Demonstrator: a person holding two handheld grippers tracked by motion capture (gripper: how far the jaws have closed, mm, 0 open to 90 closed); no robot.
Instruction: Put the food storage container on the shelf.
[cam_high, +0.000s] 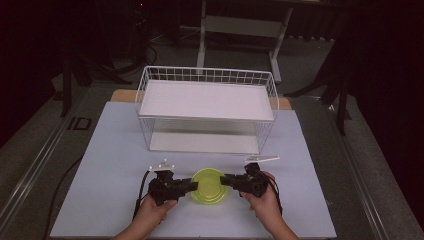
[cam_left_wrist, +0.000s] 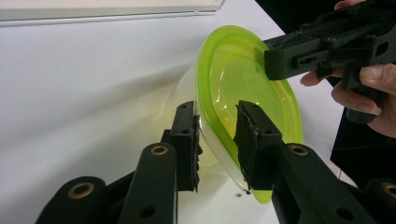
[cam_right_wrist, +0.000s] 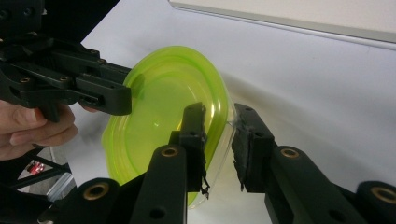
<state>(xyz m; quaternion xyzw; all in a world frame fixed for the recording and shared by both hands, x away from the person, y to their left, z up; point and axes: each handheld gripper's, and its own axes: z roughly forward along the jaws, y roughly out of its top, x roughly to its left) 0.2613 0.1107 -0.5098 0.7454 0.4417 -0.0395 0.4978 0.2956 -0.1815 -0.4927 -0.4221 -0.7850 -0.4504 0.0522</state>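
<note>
A dim room surrounds the white table (cam_high: 115, 150); behind it stands what looks like a grey desk frame (cam_high: 240, 30) on dark floor (cam_high: 380, 165).

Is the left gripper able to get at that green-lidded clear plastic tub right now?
Seemingly yes: the left gripper already has its jaws on either side of the green-lidded clear plastic tub's rim, nothing between.

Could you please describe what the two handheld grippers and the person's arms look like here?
Both the left gripper and the right gripper are black, angular tools with two flat-padded jaws and brass-coloured pivot rings. A black cable trails from the left one, and each carries a small pale plate on top. The forearms are bare, with no sleeves in view.
</note>
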